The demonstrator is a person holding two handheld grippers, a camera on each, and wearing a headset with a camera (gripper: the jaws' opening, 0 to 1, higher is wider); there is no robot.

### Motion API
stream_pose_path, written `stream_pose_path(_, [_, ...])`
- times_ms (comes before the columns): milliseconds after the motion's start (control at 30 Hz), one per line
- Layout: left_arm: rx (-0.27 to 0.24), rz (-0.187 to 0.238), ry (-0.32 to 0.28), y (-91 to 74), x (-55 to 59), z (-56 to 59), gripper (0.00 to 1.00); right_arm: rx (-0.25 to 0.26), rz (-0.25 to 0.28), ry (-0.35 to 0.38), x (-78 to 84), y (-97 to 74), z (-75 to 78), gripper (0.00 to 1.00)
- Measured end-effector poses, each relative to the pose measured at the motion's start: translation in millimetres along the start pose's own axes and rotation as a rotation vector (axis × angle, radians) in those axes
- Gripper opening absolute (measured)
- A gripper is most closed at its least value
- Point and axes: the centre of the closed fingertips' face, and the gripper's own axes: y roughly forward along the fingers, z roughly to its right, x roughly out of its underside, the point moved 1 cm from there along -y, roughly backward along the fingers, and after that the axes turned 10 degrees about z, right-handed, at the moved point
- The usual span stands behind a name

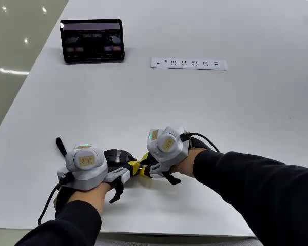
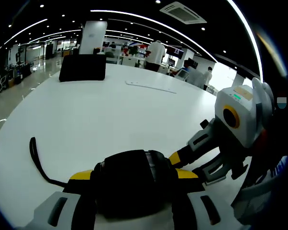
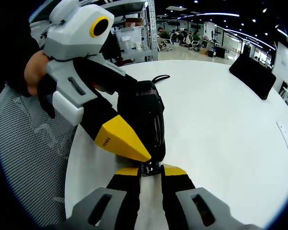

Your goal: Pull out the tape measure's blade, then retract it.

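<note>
- Black strap (image 1: 60,147): lies on the white bench (image 1: 159,102) just left of the left hand-held gripper (image 2: 134,175), and runs in toward the tape measure (image 1: 119,156).
- Tablet (image 1: 92,41): propped upright, well ahead of the left hand-held gripper.
- Power strip (image 1: 189,63): flat on the bench, well ahead of the right hand-held gripper (image 3: 151,170).
- Left hand-held gripper: jaws spread to the width of the case and pressed against both sides of the black tape measure, which rests on the bench.
- Right hand-held gripper: faces the left one, with its jaws almost together, pinching the small metal blade tip (image 3: 151,166) at the edge of the case.
</note>
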Motion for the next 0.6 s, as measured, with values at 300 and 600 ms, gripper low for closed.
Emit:
stream_pose_path(300, [0.091,-0.040,-0.029,-5.9,-7.4,-5.4,0.62,0.060,0.013,0.013,4.7,-18.3,11.4,0.25])
stream_pose_path(600, [0.219,-0.044,0.150,-21.4,-26.3,-19.0,1.00,0.206,0.082,0.037,-3.3,-82.1,39.7,0.44])
